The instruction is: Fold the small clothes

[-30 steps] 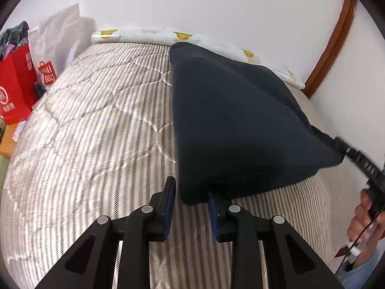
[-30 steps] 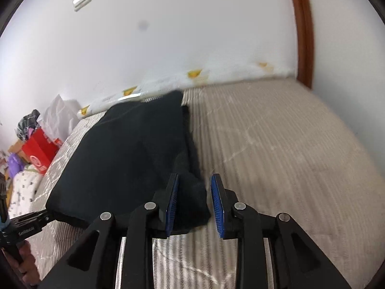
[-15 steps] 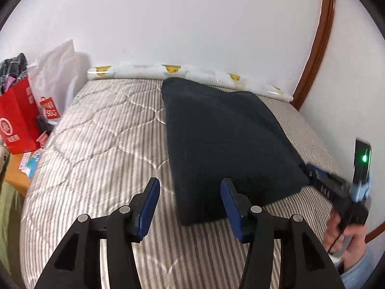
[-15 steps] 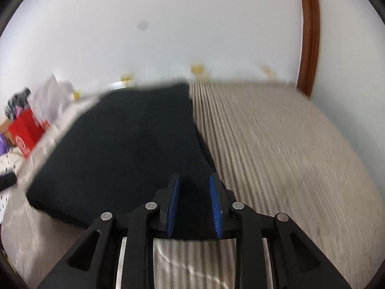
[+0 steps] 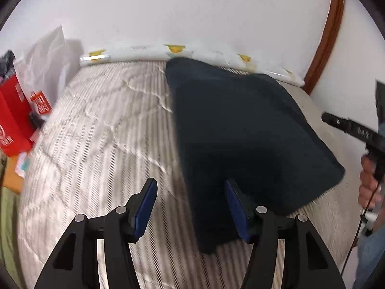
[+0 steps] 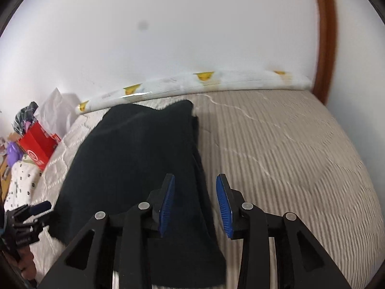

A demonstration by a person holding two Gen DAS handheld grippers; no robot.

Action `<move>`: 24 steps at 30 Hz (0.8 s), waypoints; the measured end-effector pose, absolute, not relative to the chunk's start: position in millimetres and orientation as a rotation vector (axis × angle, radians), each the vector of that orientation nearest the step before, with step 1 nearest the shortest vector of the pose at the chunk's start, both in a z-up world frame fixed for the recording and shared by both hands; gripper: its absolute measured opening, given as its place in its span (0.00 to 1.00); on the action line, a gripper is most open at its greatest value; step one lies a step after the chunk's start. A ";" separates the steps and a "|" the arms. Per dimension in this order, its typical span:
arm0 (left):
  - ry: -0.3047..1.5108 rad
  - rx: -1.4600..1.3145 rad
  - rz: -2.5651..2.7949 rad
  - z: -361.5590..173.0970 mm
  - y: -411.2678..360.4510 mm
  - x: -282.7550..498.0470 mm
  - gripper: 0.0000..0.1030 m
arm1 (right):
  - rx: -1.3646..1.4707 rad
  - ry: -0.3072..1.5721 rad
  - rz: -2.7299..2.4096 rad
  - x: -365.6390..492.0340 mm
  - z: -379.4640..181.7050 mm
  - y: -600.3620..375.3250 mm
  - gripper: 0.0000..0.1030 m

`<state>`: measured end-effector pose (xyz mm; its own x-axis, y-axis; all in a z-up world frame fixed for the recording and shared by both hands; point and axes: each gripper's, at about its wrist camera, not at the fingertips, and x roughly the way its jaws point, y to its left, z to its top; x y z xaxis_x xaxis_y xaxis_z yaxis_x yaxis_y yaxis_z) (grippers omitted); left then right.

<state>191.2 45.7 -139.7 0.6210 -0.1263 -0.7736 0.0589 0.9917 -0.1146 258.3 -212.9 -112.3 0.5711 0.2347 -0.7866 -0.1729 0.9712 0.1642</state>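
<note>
A dark navy garment (image 5: 240, 132) lies folded flat on the striped mattress (image 5: 96, 132). My left gripper (image 5: 190, 185) hovers over the garment's near corner with its jaws opening; the pads do not press the cloth, and the right finger (image 5: 237, 207) stands over it. In the right wrist view the same garment (image 6: 134, 159) runs away from me. My right gripper (image 6: 195, 180) is also opening, and the cloth's right edge lies loose between its blue pads. Each gripper shows in the other's view: the right gripper (image 5: 349, 130), held by a hand (image 5: 368, 183), and the left gripper (image 6: 26, 216).
A white roll with yellow marks (image 5: 149, 50) lies along the wall at the mattress's far edge. Red bags (image 5: 12, 118) and a white plastic bag (image 5: 45, 57) stand off the left side. A brown wooden frame (image 6: 324, 36) rises at the right. Bare mattress (image 6: 288, 156) lies right of the garment.
Both grippers were shut on the garment's near corners and have let go. Their jaws have spread and both have drawn back. The garment now rests flat on the mattress.
</note>
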 end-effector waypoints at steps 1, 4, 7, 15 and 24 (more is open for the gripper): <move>0.891 -0.075 -0.103 -138.4 47.3 194.2 0.54 | 0.073 0.947 0.253 272.6 -116.4 -208.7 0.35; 0.898 -0.102 -0.102 -136.9 57.5 207.1 0.54 | 0.076 1.000 0.254 301.5 -131.3 -200.5 0.35; 0.904 -0.127 -0.114 -138.5 64.3 216.9 0.54 | 0.115 1.054 0.297 323.1 -142.1 -199.8 0.35; 0.911 -0.153 -0.146 -146.8 63.1 227.5 0.53 | 0.097 0.962 0.382 330.9 -130.4 -203.6 0.03; 0.926 -0.158 -0.168 -144.6 62.9 220.0 0.53 | 0.099 1.009 0.306 325.6 -133.9 -216.8 0.06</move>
<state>220.0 62.9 -144.6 0.5895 -0.2116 -0.7796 0.0760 0.9753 -0.2073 325.6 -216.8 -133.9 0.4938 0.2973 -0.8172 -0.2064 0.9530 0.2220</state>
